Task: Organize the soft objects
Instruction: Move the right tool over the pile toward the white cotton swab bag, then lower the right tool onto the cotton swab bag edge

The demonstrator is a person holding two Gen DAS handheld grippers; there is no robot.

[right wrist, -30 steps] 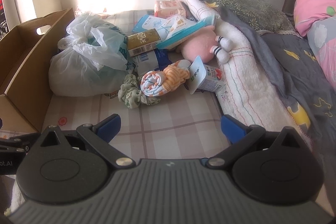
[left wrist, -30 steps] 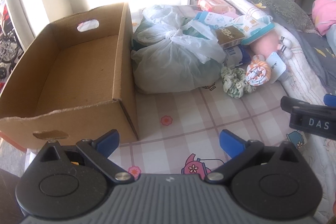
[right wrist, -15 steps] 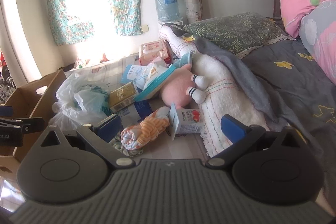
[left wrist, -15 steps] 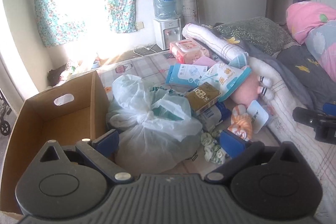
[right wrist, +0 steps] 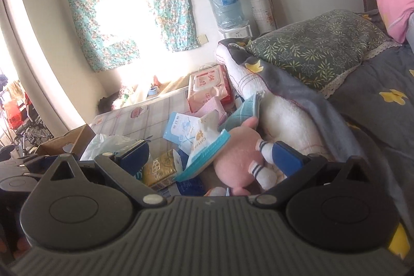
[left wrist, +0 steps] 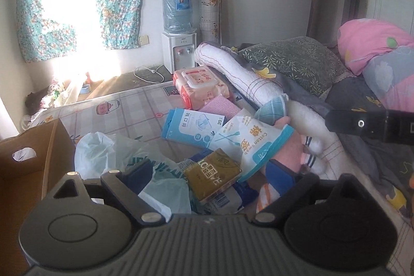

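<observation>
A pile of soft goods lies on the bed. A pink plush toy [right wrist: 238,159] with striped socks lies under a cotton swab pack [left wrist: 254,144]. A tied plastic bag [left wrist: 108,154] sits beside an open cardboard box [left wrist: 28,167]. A pink wet-wipes pack [left wrist: 199,87], a blue mask pack [left wrist: 191,126] and a brown packet [left wrist: 213,172] lie among them. My left gripper [left wrist: 209,177] is open and empty above the pile. My right gripper [right wrist: 212,154] is open and empty, with the plush toy between its fingers' line of sight.
A rolled white blanket [left wrist: 233,69], green patterned pillow [right wrist: 315,43] and grey quilt [right wrist: 375,95] fill the right side. A water dispenser [left wrist: 178,38] stands at the far wall. The other gripper's black body [left wrist: 370,123] shows at the right edge of the left wrist view.
Both grippers have lifted and tilted upward, so the views now show the wall and window. They have moved forward over the pile; the scrunchie and orange sock roll have dropped out of sight.
</observation>
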